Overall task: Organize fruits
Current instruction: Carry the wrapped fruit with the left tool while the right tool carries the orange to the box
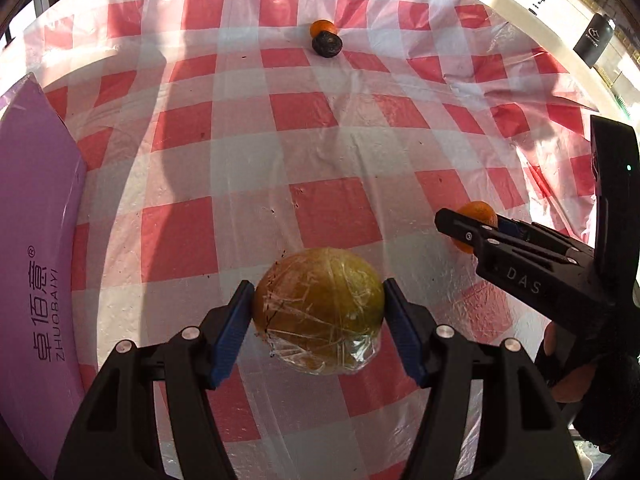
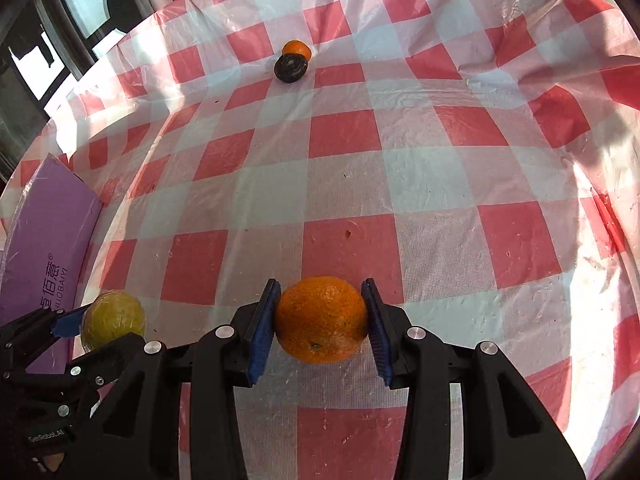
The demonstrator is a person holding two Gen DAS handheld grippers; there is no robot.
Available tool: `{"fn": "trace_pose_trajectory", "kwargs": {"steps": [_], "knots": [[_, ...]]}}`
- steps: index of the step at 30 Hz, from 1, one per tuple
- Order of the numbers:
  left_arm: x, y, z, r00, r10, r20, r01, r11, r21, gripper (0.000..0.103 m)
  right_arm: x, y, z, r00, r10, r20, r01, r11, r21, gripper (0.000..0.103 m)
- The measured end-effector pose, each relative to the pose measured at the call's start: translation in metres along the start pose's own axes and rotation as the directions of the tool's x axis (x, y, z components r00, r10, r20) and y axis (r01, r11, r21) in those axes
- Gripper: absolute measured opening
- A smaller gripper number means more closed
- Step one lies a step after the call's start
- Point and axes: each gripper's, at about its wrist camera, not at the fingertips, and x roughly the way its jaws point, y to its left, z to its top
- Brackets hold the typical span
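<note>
Left wrist view shows a red-and-white checked plastic tablecloth (image 1: 320, 128) with a flat purple box (image 1: 36, 248) at its left edge, and the left gripper (image 1: 319, 316) clamps a yellow-green fruit wrapped in clear film (image 1: 320, 312) between its blue pads. The right gripper (image 2: 321, 320) pinches a round orange (image 2: 320, 318); far across the cloth a small orange fruit (image 2: 297, 49) touches a dark wrinkled fruit (image 2: 291, 68)

box (image 1: 36, 240) at table's (image 1: 248, 168) left edge, two small fruits (image 1: 326, 38) touching at far centre, wrapped fruit (image 1: 318, 312) left of orange (image 2: 322, 318).
</note>
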Motion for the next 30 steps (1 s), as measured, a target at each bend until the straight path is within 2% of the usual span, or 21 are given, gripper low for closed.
{"fn": "trace_pose_trajectory", "kwargs": {"steps": [4, 15, 30], "knots": [[-0.022, 0.0, -0.004, 0.999, -0.018, 0.027, 0.017, 0.999, 0.044, 0.065, -0.017, 0.013, -0.014, 1.0, -0.007, -0.008, 0.007, 1.0, -0.01, 0.041], [-0.087, 0.026, 0.001, 0.988, -0.051, 0.143, 0.033, 0.991, 0.128, 0.065, -0.056, 0.064, -0.03, 0.999, -0.023, 0.047, 0.021, 0.999, 0.028, 0.041], [-0.148, 0.094, 0.001, 0.962, -0.039, 0.27, 0.013, 0.995, 0.096, 0.065, -0.079, 0.144, -0.034, 0.993, -0.028, 0.117, 0.032, 0.999, -0.027, 0.041]]}}
